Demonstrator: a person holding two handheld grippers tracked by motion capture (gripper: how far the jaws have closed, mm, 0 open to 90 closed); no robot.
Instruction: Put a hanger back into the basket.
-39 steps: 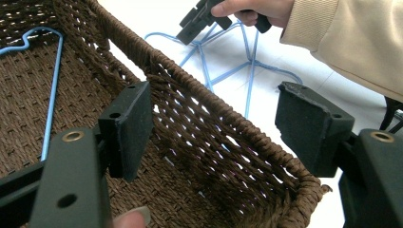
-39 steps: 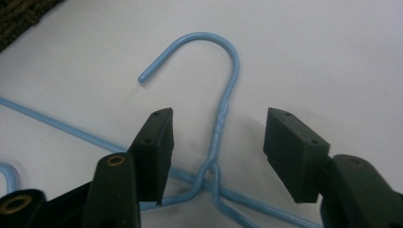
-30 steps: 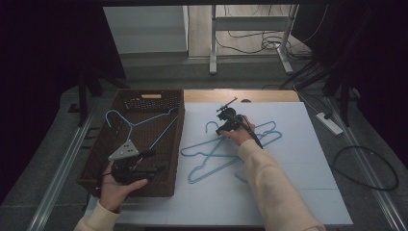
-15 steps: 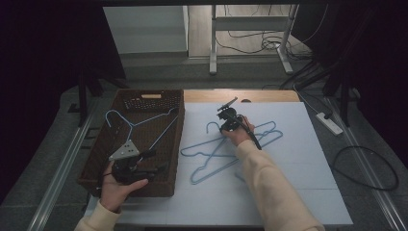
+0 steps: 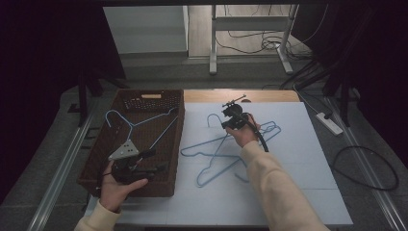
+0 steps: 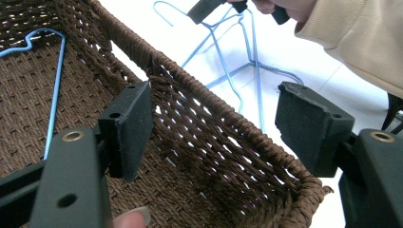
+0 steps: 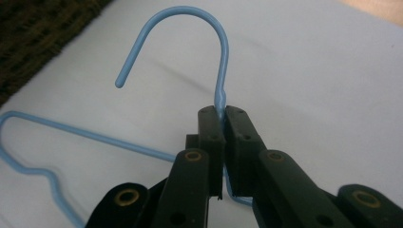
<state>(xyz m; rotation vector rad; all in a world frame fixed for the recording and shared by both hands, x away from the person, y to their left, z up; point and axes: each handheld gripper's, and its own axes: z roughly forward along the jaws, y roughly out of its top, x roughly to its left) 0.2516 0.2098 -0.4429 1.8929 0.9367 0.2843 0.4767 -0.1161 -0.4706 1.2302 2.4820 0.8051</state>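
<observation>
the table (image 5: 308,192) is covered by a white sheet, with a strip of bare wood (image 5: 240,96) showing along its far edge. it stands on a grey floor (image 5: 365,139), and metal rails (image 5: 57,178) run along its left and right sides. beyond it a white frame (image 5: 213,38) stands on two legs, with loose cables (image 5: 250,41) lying between them. a white panel (image 5: 144,29) leans at the back left. on the floor to the right lie a white power strip (image 5: 329,123) and a looped black cable (image 5: 365,168). both sides of the room are dark, with black stands (image 5: 84,86) at the left and right.
</observation>
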